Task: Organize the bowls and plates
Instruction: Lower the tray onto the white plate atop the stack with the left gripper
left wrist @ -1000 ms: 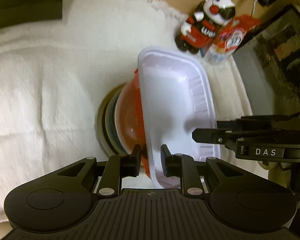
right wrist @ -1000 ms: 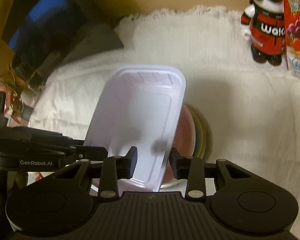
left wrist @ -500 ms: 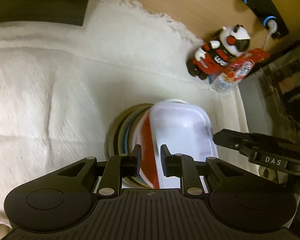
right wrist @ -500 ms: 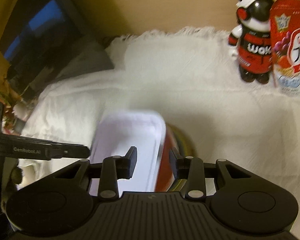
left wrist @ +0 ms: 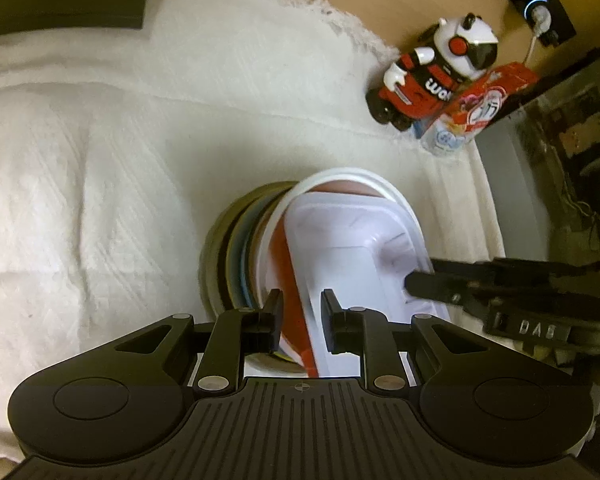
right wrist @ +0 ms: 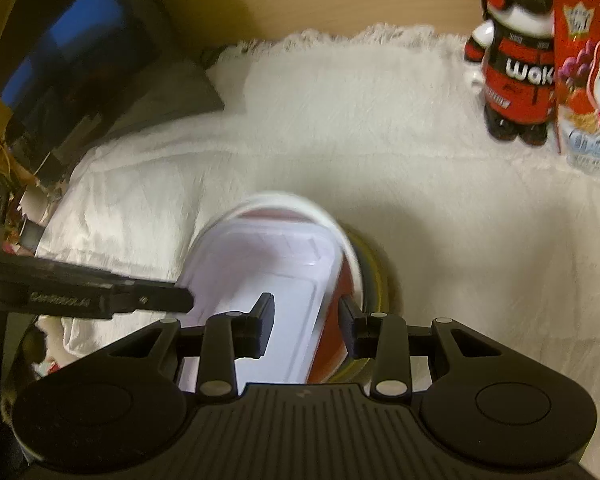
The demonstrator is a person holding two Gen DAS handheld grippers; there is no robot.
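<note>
Tray (left wrist: 352, 264), white, is seated in the red bowl (left wrist: 288, 256); its opposite rims are straddled, ungripped, by the parted left gripper (left wrist: 299, 316) and right gripper (right wrist: 306, 320).

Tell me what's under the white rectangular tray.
The white tray sits in a red bowl atop stacked plates. Only plate edges show; their count and faces are covered.

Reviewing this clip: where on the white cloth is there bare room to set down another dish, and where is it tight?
Bare cloth lies on the left gripper's side of the plate stack, and between the stack and the fringed far edge. Crowded: the far corner with the panda figure and snack pouch, and the stack itself, where both grippers straddle the white tray.
</note>
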